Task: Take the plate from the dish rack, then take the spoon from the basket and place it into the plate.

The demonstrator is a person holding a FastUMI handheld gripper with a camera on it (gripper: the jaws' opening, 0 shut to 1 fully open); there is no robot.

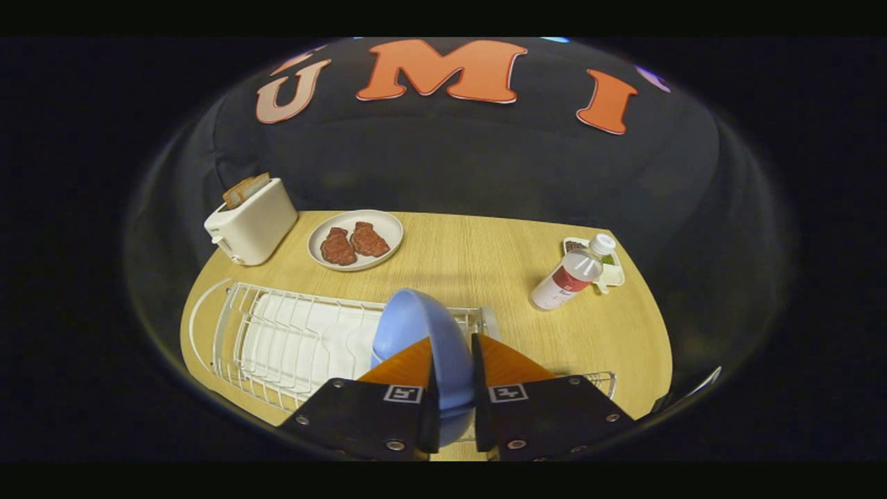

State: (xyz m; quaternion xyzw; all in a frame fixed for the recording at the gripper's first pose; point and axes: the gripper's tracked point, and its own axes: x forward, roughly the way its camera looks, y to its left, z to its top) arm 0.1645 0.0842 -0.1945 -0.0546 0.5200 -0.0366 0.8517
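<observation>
A light blue plate [416, 322] stands on edge between my fingers, over the right end of the white wire dish rack [277, 339]. My gripper [452, 346] is shut on the plate's rim, one finger on each face. The plate's lower part is hidden behind the fingers. A wire basket [601, 379] peeks out just right of the right finger; I cannot make out a spoon in it.
On the wooden table [471, 256] beyond the rack stand a white toaster [251, 220] with bread, a beige plate [355, 239] holding two pieces of meat, a clear bottle [573, 274] with a red label, and a small white tray [610, 267] behind it.
</observation>
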